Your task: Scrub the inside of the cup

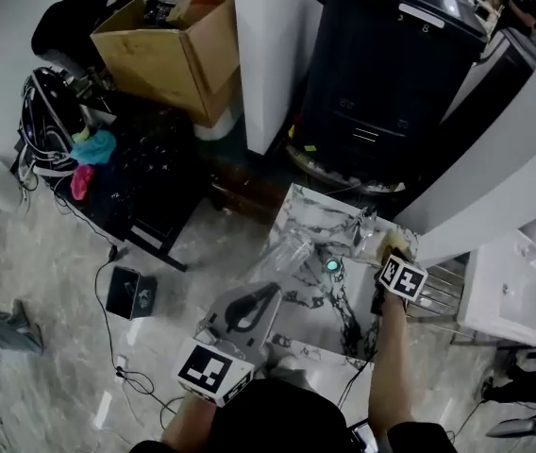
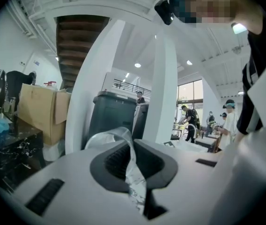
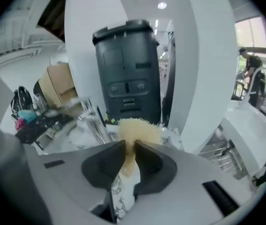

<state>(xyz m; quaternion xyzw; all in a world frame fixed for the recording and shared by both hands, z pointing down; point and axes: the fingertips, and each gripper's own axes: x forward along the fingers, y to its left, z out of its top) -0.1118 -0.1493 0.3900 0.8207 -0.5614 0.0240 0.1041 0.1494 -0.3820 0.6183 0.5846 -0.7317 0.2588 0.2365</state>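
A clear plastic cup hangs over the marbled table, its thin wall pinched by my left gripper at the lower left. In the left gripper view the cup curves up from the shut left gripper. My right gripper is over the table's right edge, closed on a pale yellow fibrous scrubber. In the right gripper view the scrubber bulges out beyond the right gripper, squeezed thin between the pads.
A small teal object lies on the table between the grippers, with clear glassware nearby. Behind stand a dark bin, a white pillar and a cardboard box. A wire rack and white basin are at the right.
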